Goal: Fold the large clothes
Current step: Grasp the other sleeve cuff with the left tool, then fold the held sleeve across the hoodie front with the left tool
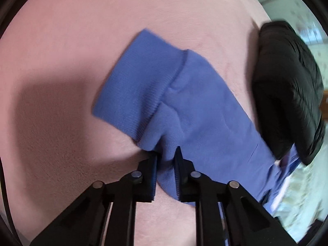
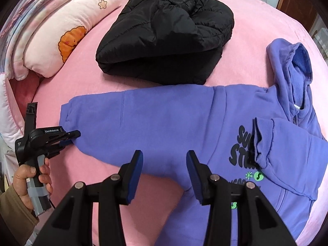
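In the left wrist view, the sleeve (image 1: 184, 110) of a purple hoodie is being pinched by the left gripper (image 1: 166, 160), its two pads pressed onto a bunched fold of fabric just behind the ribbed cuff (image 1: 139, 86). The sleeve is lying on the pink bedspread (image 1: 82, 41), its long axis running from the cuff at about ten o'clock down toward four o'clock, where the body of the garment is leaving the picture; a black puffer jacket (image 1: 287, 86) is lying beside it at three o'clock. In the right wrist view, the purple hoodie (image 2: 174, 119) is being shown spread front-up across the middle of the bed, the outstretched sleeve reaching toward nine o'clock, where the left gripper (image 2: 69, 137) is being held by a hand (image 2: 30, 176) at the cuff end, and the hood (image 2: 293, 67) pointing toward two o'clock. The other sleeve (image 2: 283, 143) is already lying folded over the printed chest. The right gripper (image 2: 164, 157) is being held with its jaws spread and empty above the sleeve near the underarm, no fabric being pressed. The sleeve-folding step is judged to be in hand: the next move is likely calling for the right pads to be closed on the cloth, and for the sleeve to be carried across the chest toward three o'clock without dragging the body askew.
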{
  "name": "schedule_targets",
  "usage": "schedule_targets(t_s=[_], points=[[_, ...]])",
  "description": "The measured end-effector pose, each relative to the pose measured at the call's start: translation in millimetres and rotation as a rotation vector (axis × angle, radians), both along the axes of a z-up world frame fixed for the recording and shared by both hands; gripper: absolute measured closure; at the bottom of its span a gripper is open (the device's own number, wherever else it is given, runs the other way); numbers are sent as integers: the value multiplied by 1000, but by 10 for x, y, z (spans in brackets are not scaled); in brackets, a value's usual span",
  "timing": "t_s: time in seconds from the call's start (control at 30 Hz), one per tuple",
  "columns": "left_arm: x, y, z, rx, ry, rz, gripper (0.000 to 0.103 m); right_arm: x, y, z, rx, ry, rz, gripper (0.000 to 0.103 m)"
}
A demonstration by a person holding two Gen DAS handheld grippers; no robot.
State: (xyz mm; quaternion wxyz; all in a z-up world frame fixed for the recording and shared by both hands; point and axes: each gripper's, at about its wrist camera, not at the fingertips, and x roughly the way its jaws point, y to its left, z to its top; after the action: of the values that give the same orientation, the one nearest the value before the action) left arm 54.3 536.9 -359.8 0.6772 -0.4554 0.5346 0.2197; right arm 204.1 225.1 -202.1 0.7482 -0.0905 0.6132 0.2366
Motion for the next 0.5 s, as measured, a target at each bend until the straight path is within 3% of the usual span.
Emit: schedule_targets(t_s=[0.17,0.33,0.5], points=[[84,-220,387,114,-2,-30,94,-6,-147,70,16,1,-38,59],[144,-717,1139,240,-124,-100,94,18,-410,197,45,-13,-101,59],[380,-1460,1770,306,-257,-274,94,50,-881,281,72,-21,-201,59]])
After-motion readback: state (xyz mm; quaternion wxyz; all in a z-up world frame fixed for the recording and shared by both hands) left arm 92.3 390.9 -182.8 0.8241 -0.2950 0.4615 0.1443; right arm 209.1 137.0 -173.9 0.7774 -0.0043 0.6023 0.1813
